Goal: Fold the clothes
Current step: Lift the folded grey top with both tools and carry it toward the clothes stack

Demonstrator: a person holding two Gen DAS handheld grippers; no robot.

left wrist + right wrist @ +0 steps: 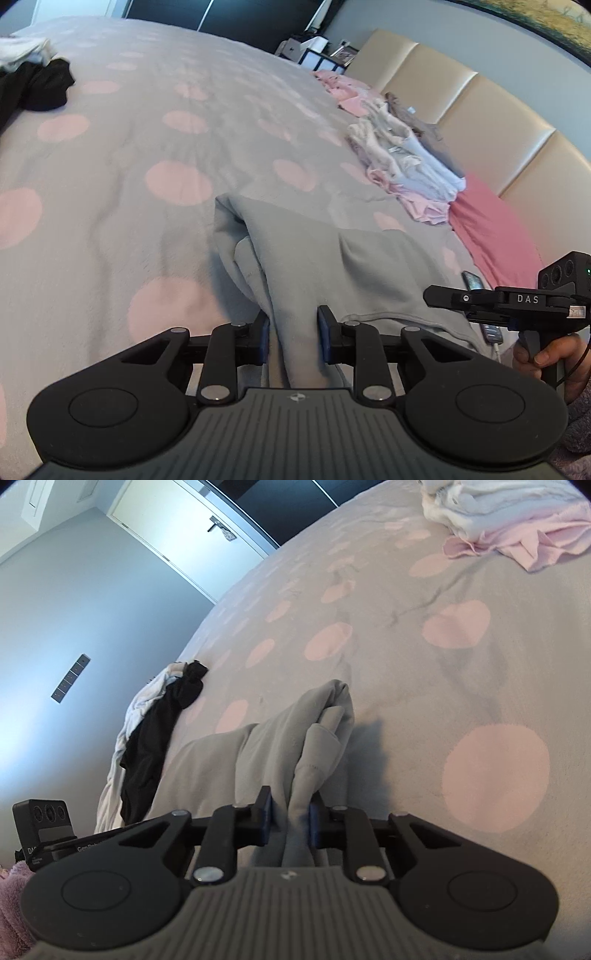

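A light grey garment lies on the grey bedspread with pink dots, its near edge lifted. My left gripper is shut on a bunched fold of that edge, the blue pads pressing the cloth from both sides. In the right wrist view the same grey garment rises in a ridge into my right gripper, which is shut on another gathered fold. The right gripper's body and the hand holding it show at the right edge of the left wrist view.
A row of pink, white and grey clothes lies along the beige padded headboard. A black and white heap sits at the bed's far edge by the wall. A phone with a cable lies beside the garment.
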